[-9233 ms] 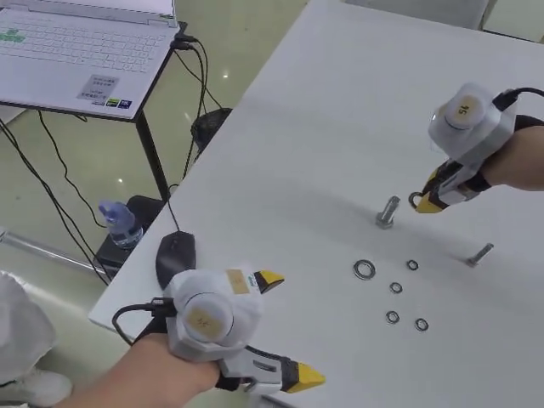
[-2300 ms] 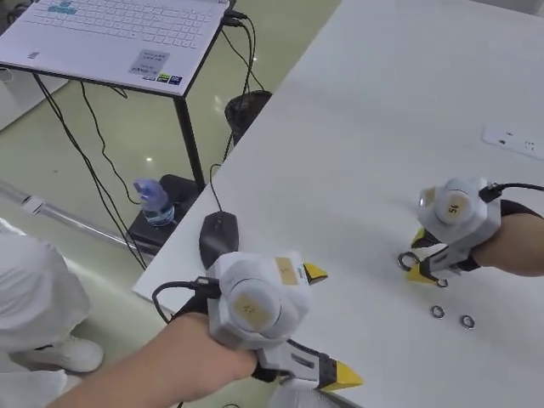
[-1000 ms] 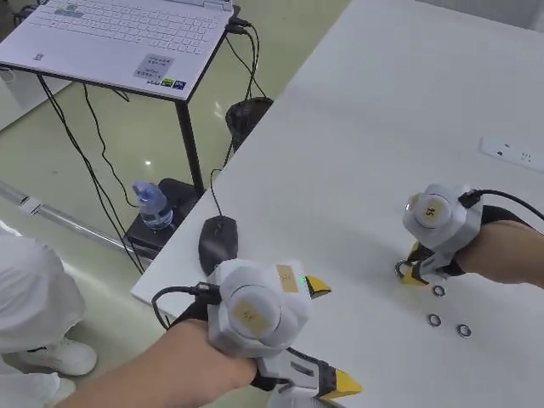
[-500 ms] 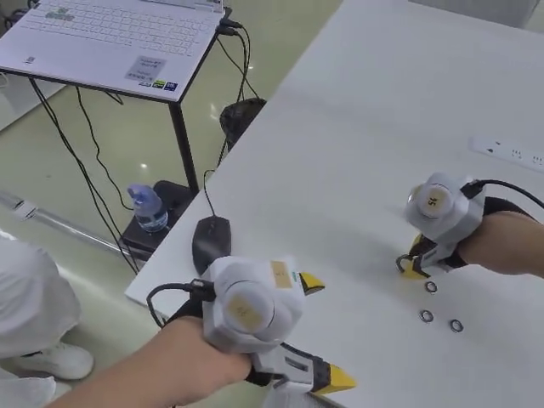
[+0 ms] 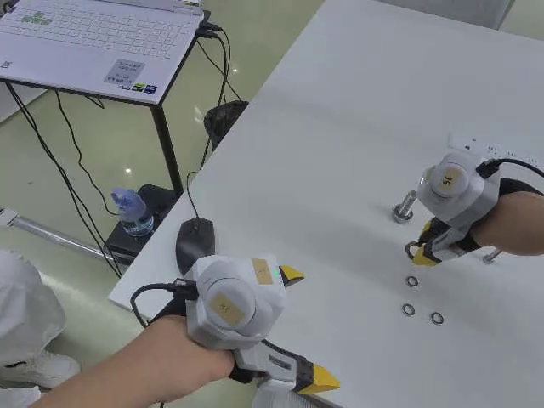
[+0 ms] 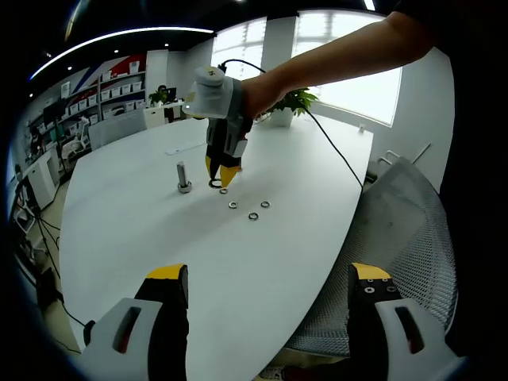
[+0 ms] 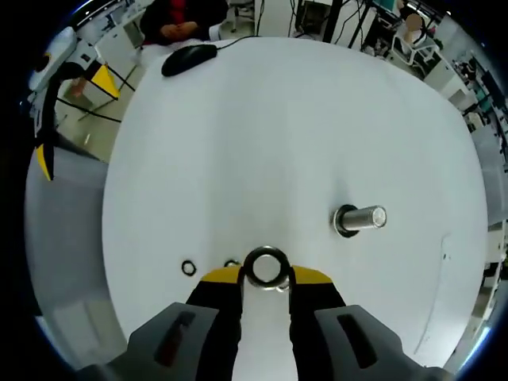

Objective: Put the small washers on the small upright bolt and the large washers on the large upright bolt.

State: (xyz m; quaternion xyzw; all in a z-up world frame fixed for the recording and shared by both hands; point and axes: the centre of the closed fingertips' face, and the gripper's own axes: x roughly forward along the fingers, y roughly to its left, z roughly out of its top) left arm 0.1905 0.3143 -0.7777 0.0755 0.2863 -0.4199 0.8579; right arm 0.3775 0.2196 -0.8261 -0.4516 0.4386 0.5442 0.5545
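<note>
Three small silver metal washers [image 5: 412, 281] lie loose on the white workbench top [image 5: 340, 127], close together and just beside the right gripper [image 5: 422, 254]. That gripper's yellow-tipped jaws are pinched narrow on a large silver ring washer [image 5: 414, 250], carried low over the tabletop. In the right gripper view the large washer [image 7: 266, 267] sits between the two tips with its hole facing the camera, and two of the small washers [image 7: 189, 267] show just to one side of the jaws.

The large upright grey steel bolt [image 5: 404, 206] stands on its head on the table, near the held washer but apart from it. In the left gripper view the bolt [image 6: 183, 178] rises just beside the right gripper [image 6: 221, 175], with the small washers [image 6: 253, 215] scattered on the nearer side. A small grey bolt [image 5: 487, 255] peeks out beside the right hand, and I cannot tell whether it is upright or tilted.

The left gripper [image 5: 304, 327] hangs at the near edge of the table, well apart from the washers and bolts — its jaws are spread wide with nothing between them.

A black computer mouse [image 5: 194, 242] rests at the table's edge. Beyond it, an open white laptop [image 5: 93, 34] sits on a black stand, and a clear plastic bottle [image 5: 132, 212] stands on the floor.
</note>
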